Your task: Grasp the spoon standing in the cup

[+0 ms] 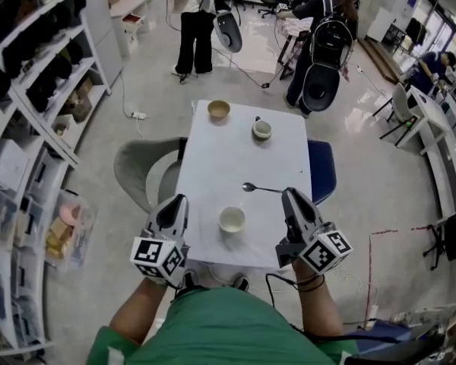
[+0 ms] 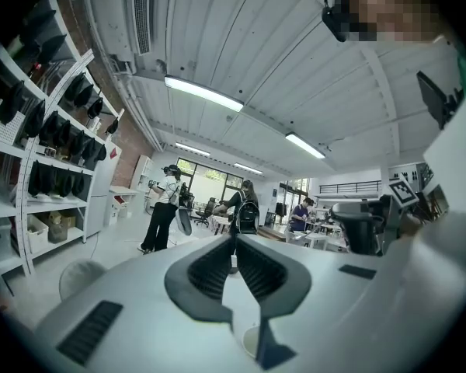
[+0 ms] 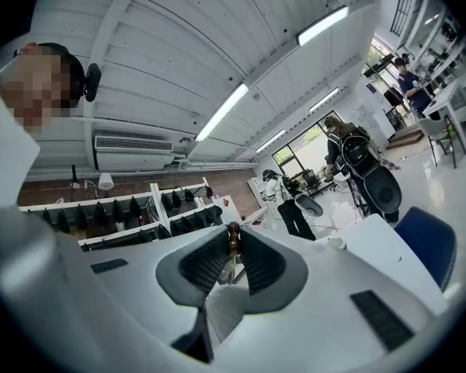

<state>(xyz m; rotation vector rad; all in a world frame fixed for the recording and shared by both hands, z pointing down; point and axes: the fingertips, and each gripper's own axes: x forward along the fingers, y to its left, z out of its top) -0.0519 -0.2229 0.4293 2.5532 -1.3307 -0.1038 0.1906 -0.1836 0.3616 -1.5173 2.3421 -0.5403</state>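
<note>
So the left gripper [image 1: 178, 201] and right gripper [image 1: 287, 193] are both looking pale grey with black ribbed pads [image 3: 203, 264], and their marker cubes [image 1: 158, 258] are showing black-and-white squares. The spoon [image 1: 260, 188] at the right fingertips is gleaming silver. Between the two sets of fingers a cream cup [image 1: 232, 220] is sitting on a white table [image 1: 213, 158]. Well beyond the fingertips a bowl [image 1: 219, 110] is looking tan. The chair [image 1: 323, 172] right of the right fingers is showing deep blue.
</note>
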